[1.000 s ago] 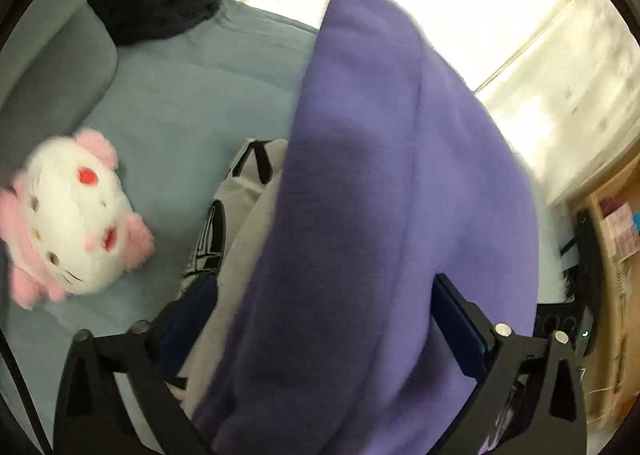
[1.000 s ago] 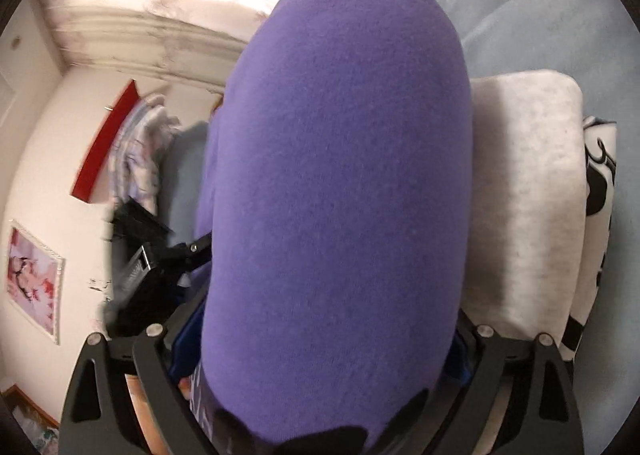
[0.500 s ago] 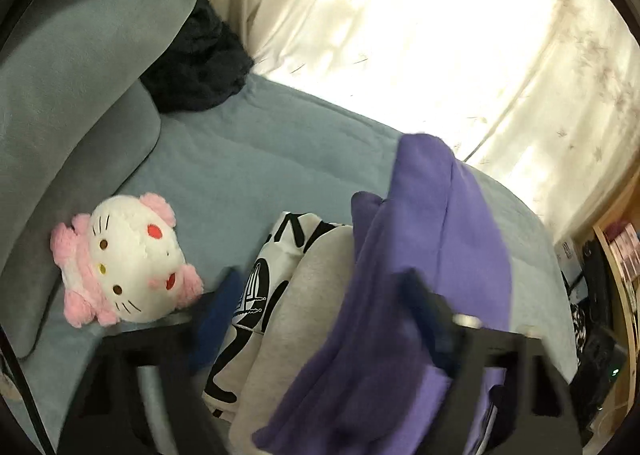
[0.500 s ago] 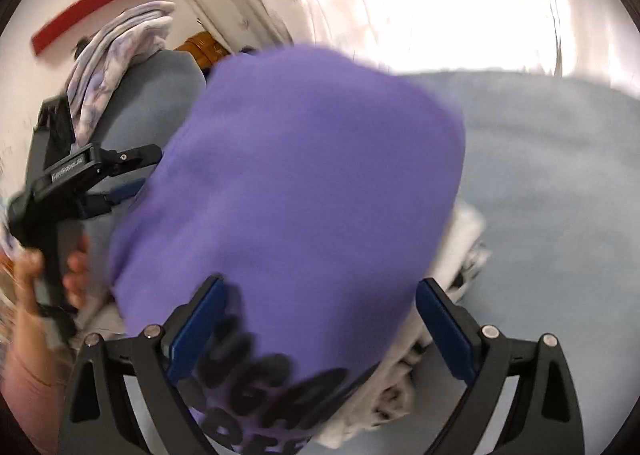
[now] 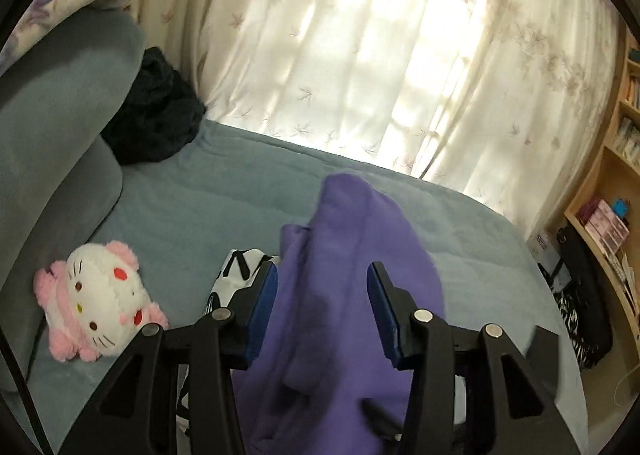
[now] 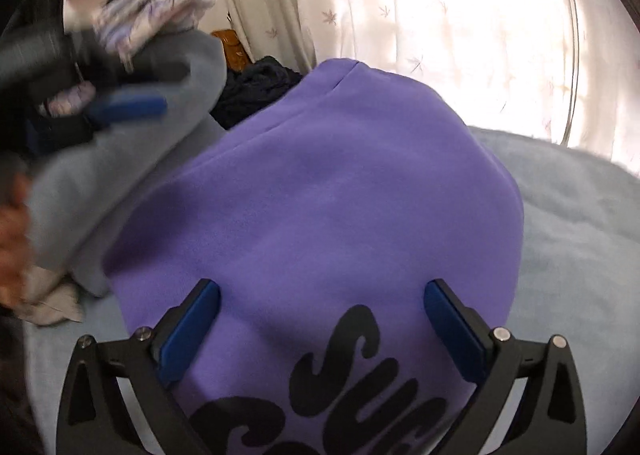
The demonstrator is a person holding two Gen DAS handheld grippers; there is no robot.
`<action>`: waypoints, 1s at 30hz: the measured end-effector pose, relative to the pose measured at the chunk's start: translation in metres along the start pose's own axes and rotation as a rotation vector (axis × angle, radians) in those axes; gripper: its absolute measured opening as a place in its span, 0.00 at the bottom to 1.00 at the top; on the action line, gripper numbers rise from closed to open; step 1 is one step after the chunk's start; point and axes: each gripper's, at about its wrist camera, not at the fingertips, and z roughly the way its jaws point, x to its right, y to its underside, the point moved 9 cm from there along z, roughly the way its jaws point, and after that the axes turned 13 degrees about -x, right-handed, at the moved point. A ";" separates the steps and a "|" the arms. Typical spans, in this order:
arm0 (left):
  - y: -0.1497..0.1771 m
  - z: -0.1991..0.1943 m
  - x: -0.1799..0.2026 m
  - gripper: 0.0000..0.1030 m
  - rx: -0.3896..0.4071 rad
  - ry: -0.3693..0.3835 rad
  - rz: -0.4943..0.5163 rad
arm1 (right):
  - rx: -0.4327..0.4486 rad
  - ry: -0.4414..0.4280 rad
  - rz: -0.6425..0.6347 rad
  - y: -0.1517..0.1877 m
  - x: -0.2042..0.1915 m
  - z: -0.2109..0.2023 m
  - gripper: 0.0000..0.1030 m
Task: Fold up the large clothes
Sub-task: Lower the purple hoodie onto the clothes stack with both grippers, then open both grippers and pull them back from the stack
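Left gripper (image 5: 322,309) closing, pads clear of the folded purple fleece sweatshirt (image 5: 352,319) lying between and below them; white-and-pink plush cat (image 5: 94,305) off left; right gripper (image 6: 320,329) opening wide above the sweatshirt, gripping nothing

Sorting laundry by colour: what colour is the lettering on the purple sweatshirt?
Black, on the purple sweatshirt; it shows best in the right wrist view.

A plush cat (image 5: 94,305) is lying on the blue-grey bed cover (image 5: 208,211), near left. A dark garment (image 5: 154,123) is sitting at the far left. Sunlit curtains (image 5: 400,55) are hanging behind. Shelves (image 5: 616,159) are standing right.
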 end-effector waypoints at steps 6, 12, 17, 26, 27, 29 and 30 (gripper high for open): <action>0.026 0.064 -0.024 0.44 -0.159 -0.070 -0.052 | 0.003 0.049 -0.030 -0.018 -0.015 0.017 1.00; 0.039 0.102 -0.049 0.82 -0.148 -0.195 -0.097 | 0.011 0.067 -0.025 -0.015 -0.004 0.016 1.00; 0.040 0.097 -0.055 0.91 -0.130 -0.149 -0.156 | 0.062 -0.021 0.007 0.000 0.009 -0.017 1.00; 0.042 0.066 -0.029 0.91 -0.116 -0.097 -0.114 | 0.088 -0.035 0.096 0.018 0.053 -0.063 1.00; 0.041 0.062 -0.027 0.91 -0.113 -0.096 -0.109 | 0.091 -0.047 0.112 0.019 0.055 -0.067 1.00; 0.039 0.052 -0.023 0.91 -0.100 -0.096 -0.102 | 0.091 -0.054 0.126 0.018 0.057 -0.070 1.00; 0.038 0.046 -0.020 0.91 -0.095 -0.097 -0.102 | 0.091 -0.051 0.124 0.018 0.057 -0.073 1.00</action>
